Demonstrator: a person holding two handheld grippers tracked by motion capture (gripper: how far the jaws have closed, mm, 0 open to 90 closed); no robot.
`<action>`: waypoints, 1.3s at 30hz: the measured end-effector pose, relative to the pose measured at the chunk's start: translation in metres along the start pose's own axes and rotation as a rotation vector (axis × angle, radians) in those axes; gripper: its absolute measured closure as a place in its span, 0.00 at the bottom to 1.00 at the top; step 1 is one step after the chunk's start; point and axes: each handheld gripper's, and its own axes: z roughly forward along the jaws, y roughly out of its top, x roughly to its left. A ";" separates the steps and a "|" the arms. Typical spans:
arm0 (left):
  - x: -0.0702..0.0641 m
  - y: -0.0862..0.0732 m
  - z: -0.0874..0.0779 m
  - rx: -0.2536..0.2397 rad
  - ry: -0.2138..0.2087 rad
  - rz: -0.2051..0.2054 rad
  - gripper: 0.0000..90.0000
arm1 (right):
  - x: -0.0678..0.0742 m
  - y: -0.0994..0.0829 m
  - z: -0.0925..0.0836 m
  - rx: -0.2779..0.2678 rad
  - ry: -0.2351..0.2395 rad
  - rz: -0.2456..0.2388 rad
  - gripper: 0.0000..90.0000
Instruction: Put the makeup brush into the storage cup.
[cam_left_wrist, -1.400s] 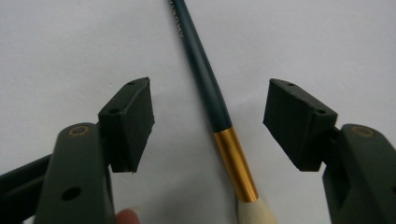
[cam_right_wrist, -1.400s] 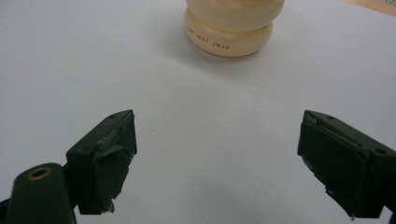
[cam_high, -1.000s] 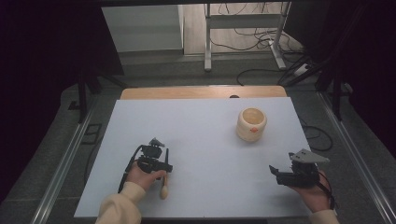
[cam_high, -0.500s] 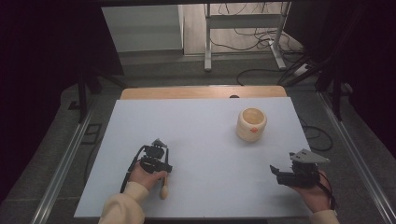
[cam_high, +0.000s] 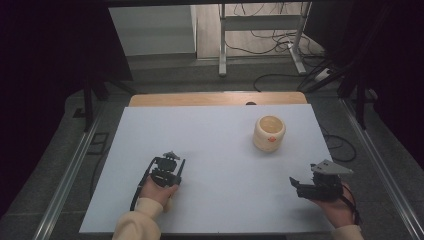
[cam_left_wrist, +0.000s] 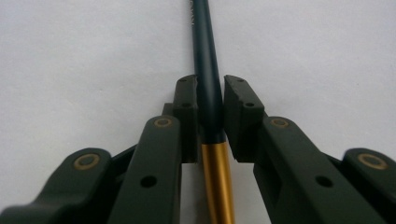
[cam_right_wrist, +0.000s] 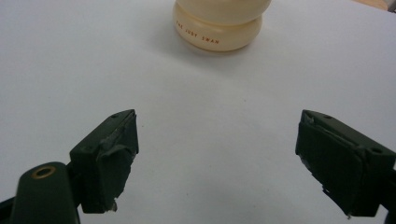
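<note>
Left tongs (cam_left_wrist: 209, 116) low over table, just closed onto pen (cam_left_wrist: 208, 74); right tongs (cam_right_wrist: 217, 158) level, apart.

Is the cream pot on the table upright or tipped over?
Upright. The cream pot stands on its base on the white table, its open mouth facing up in the high view.

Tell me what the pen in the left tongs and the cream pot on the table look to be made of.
Pen: dark blue barrel with a satin sheen, probably lacquered metal or plastic; the gold section looks like polished metal, judging by its bright streak of reflection. It sits clamped in the left tongs.
Cream pot: smooth, softly glossy, with printed lettering near its base; likely glazed ceramic, though plastic cannot be ruled out.
</note>
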 end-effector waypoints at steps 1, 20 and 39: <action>-0.001 -0.001 0.000 -0.007 0.006 -0.001 0.86 | 0.000 0.000 0.000 0.000 -0.001 0.000 0.15; -0.015 -0.004 -0.002 -0.039 0.102 0.066 0.88 | -0.001 -0.001 -0.001 0.004 -0.014 0.005 0.15; -0.004 -0.005 -0.051 -0.189 0.006 0.070 0.88 | -0.002 -0.001 -0.001 0.002 -0.023 0.005 0.15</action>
